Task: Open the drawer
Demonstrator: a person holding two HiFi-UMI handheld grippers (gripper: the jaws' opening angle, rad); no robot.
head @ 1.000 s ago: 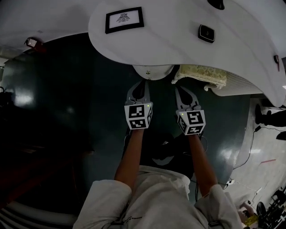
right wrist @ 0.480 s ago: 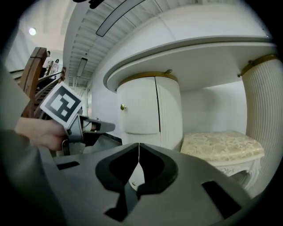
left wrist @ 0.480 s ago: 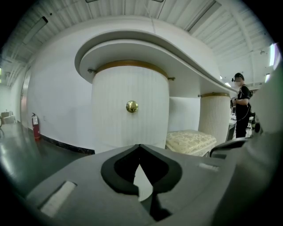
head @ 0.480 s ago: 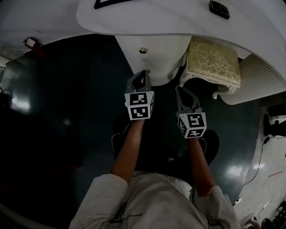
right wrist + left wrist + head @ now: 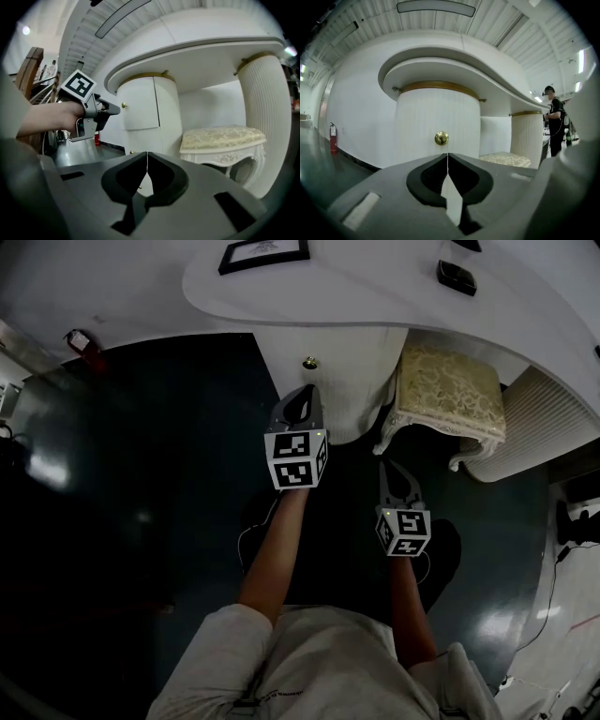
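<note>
A white rounded cabinet (image 5: 342, 371) stands under the curved white desk top (image 5: 375, 296). Its drawer front (image 5: 140, 104) carries a small brass knob (image 5: 309, 363) (image 5: 441, 138) (image 5: 123, 105); a second knob (image 5: 131, 152) sits lower down. My left gripper (image 5: 302, 392) (image 5: 448, 154) (image 5: 112, 108) is shut and empty, pointing at the upper knob from a short way off, just below it, not touching. My right gripper (image 5: 392, 465) (image 5: 147, 153) is also shut and empty, lower and further back, to the right of the left one.
A cream upholstered stool (image 5: 450, 390) (image 5: 220, 138) stands right of the cabinet, with a ribbed white column (image 5: 539, 418) beyond it. A red fire extinguisher (image 5: 82, 341) sits by the far left wall. A person (image 5: 554, 123) stands at the far right. The floor is dark and glossy.
Both grippers have sunk, the right one further. The cabinet front and its knob have come into view, and the left gripper now sits close before the knob. Both stayed shut.
</note>
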